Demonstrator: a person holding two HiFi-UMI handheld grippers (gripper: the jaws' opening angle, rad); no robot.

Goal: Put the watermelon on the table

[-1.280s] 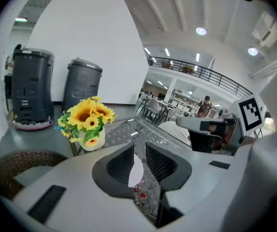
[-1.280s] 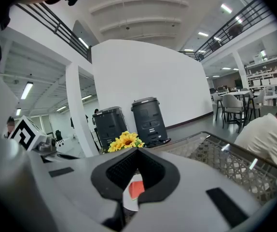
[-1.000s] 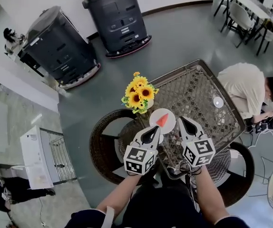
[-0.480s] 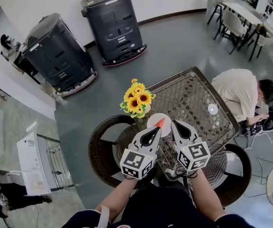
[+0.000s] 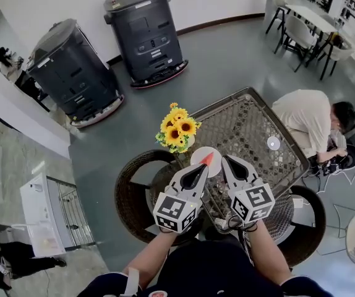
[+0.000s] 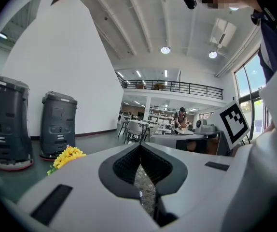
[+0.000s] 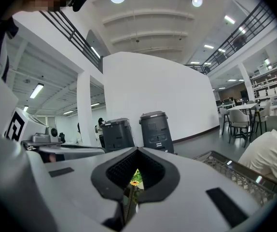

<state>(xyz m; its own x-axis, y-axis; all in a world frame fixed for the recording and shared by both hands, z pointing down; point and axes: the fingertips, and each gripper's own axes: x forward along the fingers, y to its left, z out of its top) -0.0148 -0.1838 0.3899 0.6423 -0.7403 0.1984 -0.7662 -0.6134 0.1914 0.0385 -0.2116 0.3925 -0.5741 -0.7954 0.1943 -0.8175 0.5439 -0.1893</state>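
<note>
Head view: red watermelon wedge [image 5: 209, 159] lies right off the left hand-held gripper [image 5: 205, 168], nearer than the right hand-held gripper [image 5: 226, 160]; both pinched together, empty.

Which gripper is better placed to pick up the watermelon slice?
Left, probably: the left gripper, shut, points straight at the watermelon slice on its plate; the right gripper sits beside it.

Right gripper [image 5: 227, 161] shifted left, now nearer left gripper [image 5: 200, 171] and watermelon [image 5: 208, 159].

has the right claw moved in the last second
Yes, the right claw has shifted left, closing the gap to the white plate.
</note>
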